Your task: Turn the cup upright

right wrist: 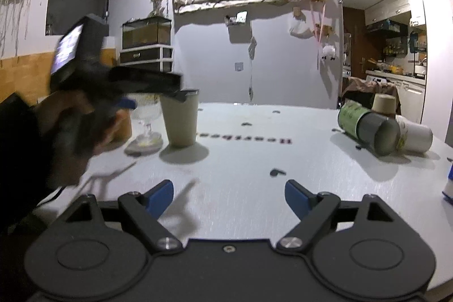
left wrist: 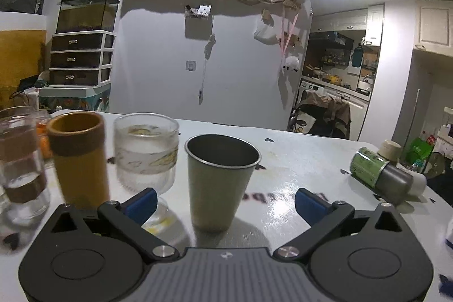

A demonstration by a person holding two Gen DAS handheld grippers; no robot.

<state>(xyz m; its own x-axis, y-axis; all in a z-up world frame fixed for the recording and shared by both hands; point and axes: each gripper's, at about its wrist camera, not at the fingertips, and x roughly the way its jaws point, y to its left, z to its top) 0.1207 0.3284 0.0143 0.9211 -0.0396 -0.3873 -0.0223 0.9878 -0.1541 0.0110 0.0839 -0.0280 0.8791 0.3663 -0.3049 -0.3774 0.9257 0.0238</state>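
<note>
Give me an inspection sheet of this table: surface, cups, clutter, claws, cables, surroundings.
Surface: white table, small dark marks.
Job's things: metal cup upright, mouth up; green cup on its side.
Clutter: yellow tumbler, stemmed glass, glass jar, white mug lying down.
Claws: left claw open around the metal cup, not touching; right claw open, empty.
Cables: nothing seen.
Surroundings: drawer unit, kitchen behind.

Bare table (right wrist: 240, 177) mid, steel cup (left wrist: 220, 183) + glass (left wrist: 145, 152) crowd left, tipped green can (right wrist: 365, 126) blocks right
</note>
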